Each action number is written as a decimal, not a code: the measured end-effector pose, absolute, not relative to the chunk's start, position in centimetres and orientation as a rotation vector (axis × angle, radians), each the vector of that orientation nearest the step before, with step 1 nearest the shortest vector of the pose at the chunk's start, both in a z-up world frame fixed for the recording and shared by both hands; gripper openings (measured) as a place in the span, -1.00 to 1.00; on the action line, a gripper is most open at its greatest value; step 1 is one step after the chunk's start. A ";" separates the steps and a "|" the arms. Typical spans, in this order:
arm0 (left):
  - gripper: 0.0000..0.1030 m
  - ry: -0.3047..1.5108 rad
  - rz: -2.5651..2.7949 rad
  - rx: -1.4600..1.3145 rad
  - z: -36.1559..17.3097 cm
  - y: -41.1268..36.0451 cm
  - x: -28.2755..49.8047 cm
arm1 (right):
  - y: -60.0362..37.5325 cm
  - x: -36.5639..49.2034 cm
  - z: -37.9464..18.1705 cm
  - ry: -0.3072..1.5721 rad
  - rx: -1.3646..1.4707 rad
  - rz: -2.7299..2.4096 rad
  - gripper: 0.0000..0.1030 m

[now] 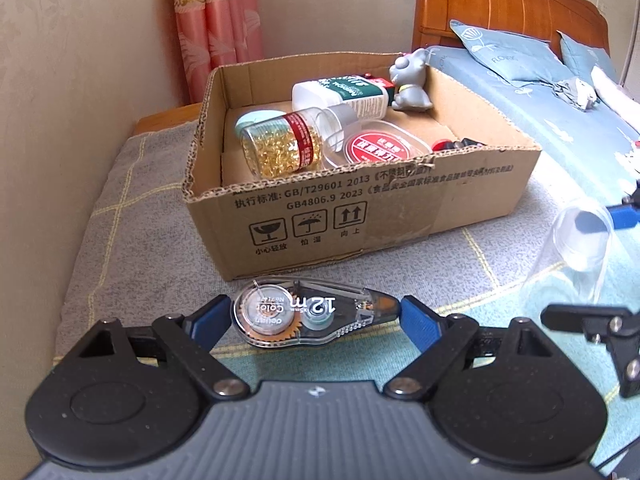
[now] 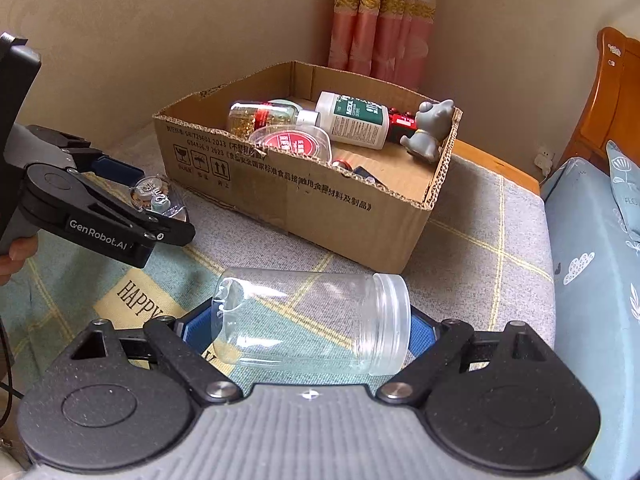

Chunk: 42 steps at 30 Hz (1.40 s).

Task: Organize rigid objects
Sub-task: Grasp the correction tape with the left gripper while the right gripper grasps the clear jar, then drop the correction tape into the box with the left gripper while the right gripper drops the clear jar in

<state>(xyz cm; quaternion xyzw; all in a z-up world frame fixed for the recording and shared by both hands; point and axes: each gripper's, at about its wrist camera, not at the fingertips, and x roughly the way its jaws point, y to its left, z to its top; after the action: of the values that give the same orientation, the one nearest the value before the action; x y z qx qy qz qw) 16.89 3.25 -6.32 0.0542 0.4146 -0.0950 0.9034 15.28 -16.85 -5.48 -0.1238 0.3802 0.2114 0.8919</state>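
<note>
1. The left hand-held gripper, with black linkages and blue finger pads, has closed its pads on the two ends of a clear plastic correction-tape dispenser marked "12 m"; one pad presses the rounded spool end, the other the narrow tip end.
2. The dispenser lies crosswise between the fingers, flat face up, just in front of the near wall of an open brown cardboard box printed with black handling symbols.
3. From the right wrist view, the same left hand-held gripper holds the dispenser above the blanket, left of the box.
4. The right hand-held gripper is clamped on a clear, lidless plastic jar held on its side, with the threaded mouth against the right pad and the base against the left pad.
5. The jar sits close to the near corner of the box, over a grey and teal checked blanket spread on a bed.
6. In the left wrist view the jar shows at the right edge, well right of the dispenser.
7. Inside the box lie a clear bottle of golden capsules with a red label, a white bottle with a green label, a round clear container with a red lid label, and a grey animal figurine standing near the far right corner.
</note>
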 end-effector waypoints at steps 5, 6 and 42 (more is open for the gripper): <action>0.74 0.835 -0.219 0.105 -4.0 4.0 16.2 | -17.6 16.7 -2.7 0.729 -0.243 0.453 0.82; 0.74 0.827 -0.220 0.105 -3.5 4.1 16.1 | -17.7 17.2 -2.0 0.709 -0.238 0.449 0.82; 0.74 0.746 -0.212 0.145 2.6 2.7 32.4 | -17.1 21.9 0.3 0.645 -0.238 0.379 1.00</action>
<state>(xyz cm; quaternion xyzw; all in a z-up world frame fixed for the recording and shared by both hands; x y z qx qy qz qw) 32.35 2.74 2.64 0.0708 0.3633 -0.1032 0.9232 21.90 -17.08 0.35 -0.1159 0.3141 0.1848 0.9240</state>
